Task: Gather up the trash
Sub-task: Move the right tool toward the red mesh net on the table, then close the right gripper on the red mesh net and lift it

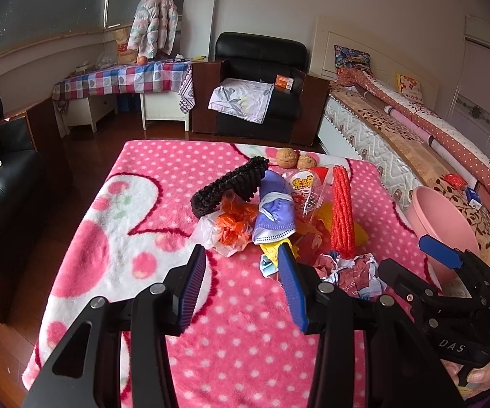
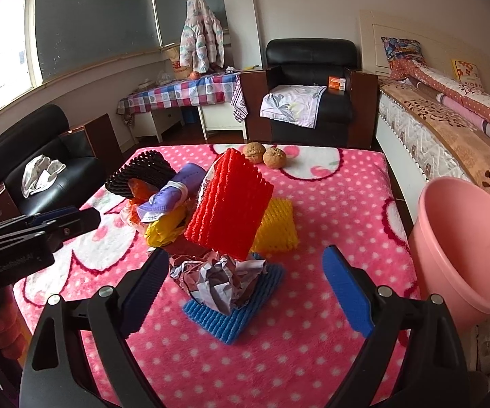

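A pile of trash lies on the pink dotted blanket (image 2: 313,210): red foam net (image 2: 227,204), yellow foam net (image 2: 277,224), black foam net (image 2: 139,173), purple face mask (image 2: 170,200), blue foam net (image 2: 234,316) and crumpled paper (image 2: 217,282). In the left wrist view I see the mask (image 1: 275,210), orange plastic (image 1: 234,221), red net (image 1: 341,210) and crumpled paper (image 1: 350,272). My left gripper (image 1: 243,272) is open, just short of the pile. My right gripper (image 2: 245,292) is open, its jaws on either side of the crumpled paper. A pink bin (image 2: 466,258) stands at the right.
Two walnuts (image 2: 265,156) sit at the blanket's far edge. A bed (image 2: 449,129) runs along the right behind the bin. Black armchairs (image 2: 309,91) stand behind and at the left. A checked table (image 2: 180,95) stands by the window.
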{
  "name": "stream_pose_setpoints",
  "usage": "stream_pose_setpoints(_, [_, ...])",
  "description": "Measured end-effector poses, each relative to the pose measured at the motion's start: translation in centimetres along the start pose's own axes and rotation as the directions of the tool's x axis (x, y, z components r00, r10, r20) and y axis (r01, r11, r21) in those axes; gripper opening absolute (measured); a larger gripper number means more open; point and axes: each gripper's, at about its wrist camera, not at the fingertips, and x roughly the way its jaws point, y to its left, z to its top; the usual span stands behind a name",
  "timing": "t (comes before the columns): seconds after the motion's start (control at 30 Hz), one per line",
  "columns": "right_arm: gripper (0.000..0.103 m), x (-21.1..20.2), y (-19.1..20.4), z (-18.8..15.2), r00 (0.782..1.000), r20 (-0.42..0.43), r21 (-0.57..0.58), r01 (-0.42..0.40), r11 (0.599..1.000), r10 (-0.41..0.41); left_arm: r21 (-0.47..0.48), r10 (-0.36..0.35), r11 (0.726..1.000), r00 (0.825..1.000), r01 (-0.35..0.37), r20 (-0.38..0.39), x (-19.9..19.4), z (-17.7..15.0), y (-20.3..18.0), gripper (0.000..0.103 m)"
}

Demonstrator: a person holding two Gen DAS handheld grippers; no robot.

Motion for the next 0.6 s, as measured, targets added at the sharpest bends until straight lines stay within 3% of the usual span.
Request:
stream_pose_setpoints(0.23, [0.092, 0.5, 0.8, 1.0, 1.000, 0.013, -0.022, 0.021, 1.000, -0.021, 0.004, -0.013, 1.000, 1.000, 0.013, 0.009, 0.0, 0.2, 0.6, 0.044])
stream_pose_setpoints(0.37, [0.085, 1.4, 0.8, 1.8, 1.000, -0.014, 0.010, 0.013, 1.000, -0.013, 0.029, -0.030, 0.999, 0.999, 0.029, 0.033, -0.5, 0.4, 1.0, 0.044])
stream_pose_setpoints(0.6, [0.074, 3.6, 0.9, 3.2, 0.997, -0.077, 0.056, 0.005, 0.998, -0.001, 0.046, -0.061, 0.997, 0.996, 0.058, 0.066, -0.8, 1.1, 2.0, 0.053])
